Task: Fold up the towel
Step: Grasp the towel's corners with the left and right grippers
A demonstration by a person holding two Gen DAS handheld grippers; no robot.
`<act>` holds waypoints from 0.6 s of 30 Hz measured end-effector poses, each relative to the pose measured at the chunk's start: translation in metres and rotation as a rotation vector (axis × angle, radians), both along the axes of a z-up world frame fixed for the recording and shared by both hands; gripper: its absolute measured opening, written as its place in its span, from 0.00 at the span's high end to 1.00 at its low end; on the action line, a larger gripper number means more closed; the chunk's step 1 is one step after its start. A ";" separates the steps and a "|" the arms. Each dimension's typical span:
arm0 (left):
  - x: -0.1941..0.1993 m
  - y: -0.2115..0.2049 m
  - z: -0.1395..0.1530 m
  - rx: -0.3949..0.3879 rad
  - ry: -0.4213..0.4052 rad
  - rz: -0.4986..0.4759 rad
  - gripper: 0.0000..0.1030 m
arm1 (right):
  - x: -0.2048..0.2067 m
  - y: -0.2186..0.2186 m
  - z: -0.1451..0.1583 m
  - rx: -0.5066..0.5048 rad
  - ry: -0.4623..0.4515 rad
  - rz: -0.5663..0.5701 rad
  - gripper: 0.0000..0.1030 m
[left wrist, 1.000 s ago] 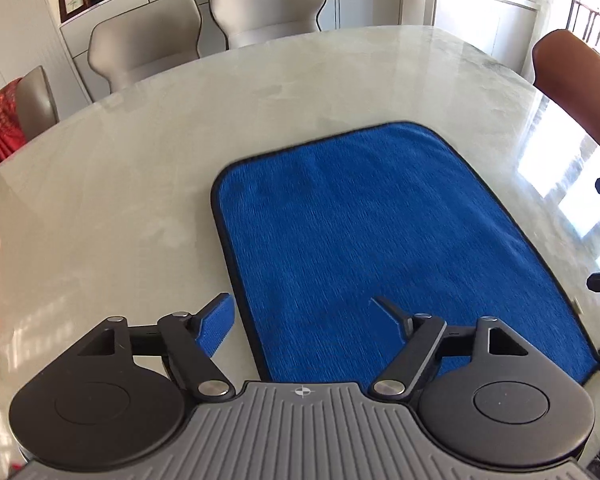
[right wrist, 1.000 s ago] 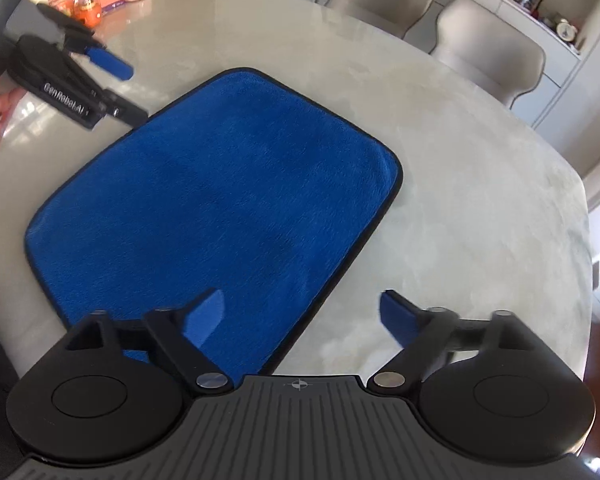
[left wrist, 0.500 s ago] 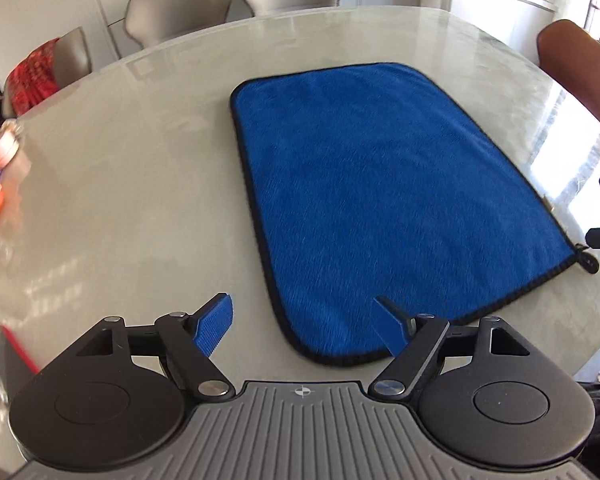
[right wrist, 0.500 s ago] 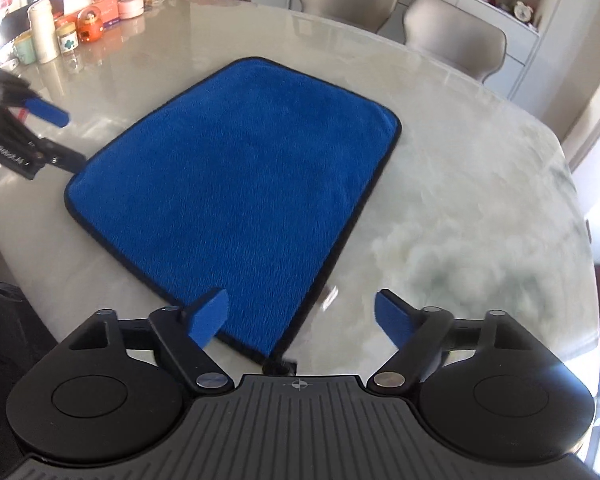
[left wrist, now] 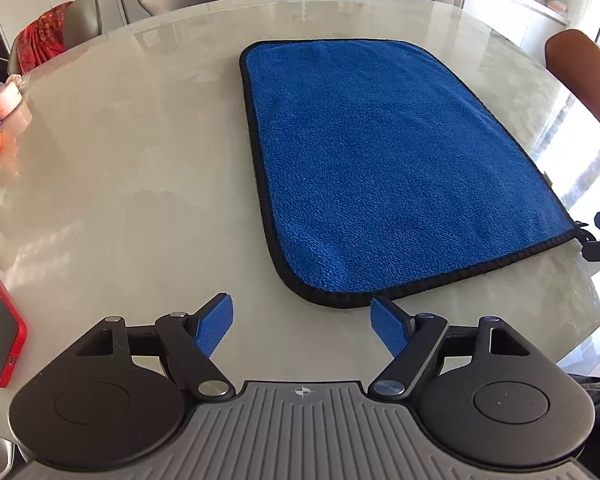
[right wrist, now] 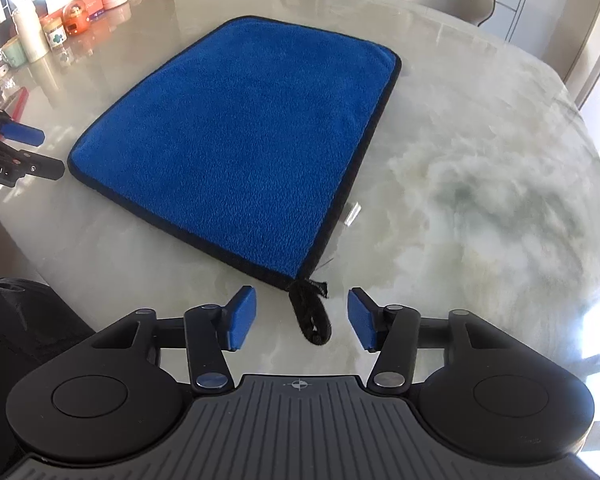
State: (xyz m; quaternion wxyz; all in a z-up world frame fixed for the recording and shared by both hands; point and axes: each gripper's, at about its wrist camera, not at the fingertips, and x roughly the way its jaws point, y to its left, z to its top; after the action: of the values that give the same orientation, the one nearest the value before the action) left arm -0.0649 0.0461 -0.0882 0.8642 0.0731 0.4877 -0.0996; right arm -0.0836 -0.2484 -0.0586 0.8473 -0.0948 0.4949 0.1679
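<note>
Both grippers pulled back to towel (left wrist: 380, 168) near corners at 6 o'clock; fingers wide, empty; folding not begun, towel flat on desk (left wrist: 140, 160)

A blue towel (right wrist: 244, 140) lies flat and unfolded across the middle of the frame on the marble table (right wrist: 480, 184). Its black hanging loop (right wrist: 312, 312) (at the near corner) sits between the spread blue pads of the right gripper (right wrist: 302, 318). The left gripper (right wrist: 32, 152), also parted, shows at the left edge.
</note>
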 end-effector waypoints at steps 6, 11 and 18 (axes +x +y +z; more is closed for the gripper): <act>-0.001 -0.007 -0.003 -0.003 -0.004 -0.022 0.25 | 0.000 -0.002 -0.002 0.002 0.005 -0.026 0.51; 0.001 -0.010 -0.008 -0.010 0.001 -0.020 0.31 | -0.001 -0.002 -0.004 -0.012 0.006 -0.025 0.51; 0.002 -0.011 -0.013 -0.008 0.007 -0.054 0.37 | -0.003 0.001 -0.007 -0.004 0.017 -0.021 0.51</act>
State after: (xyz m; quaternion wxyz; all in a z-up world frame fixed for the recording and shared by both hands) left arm -0.0632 0.0349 -0.1013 0.8598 0.0823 0.4881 -0.1253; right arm -0.0868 -0.2473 -0.0656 0.8445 -0.0901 0.5034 0.1589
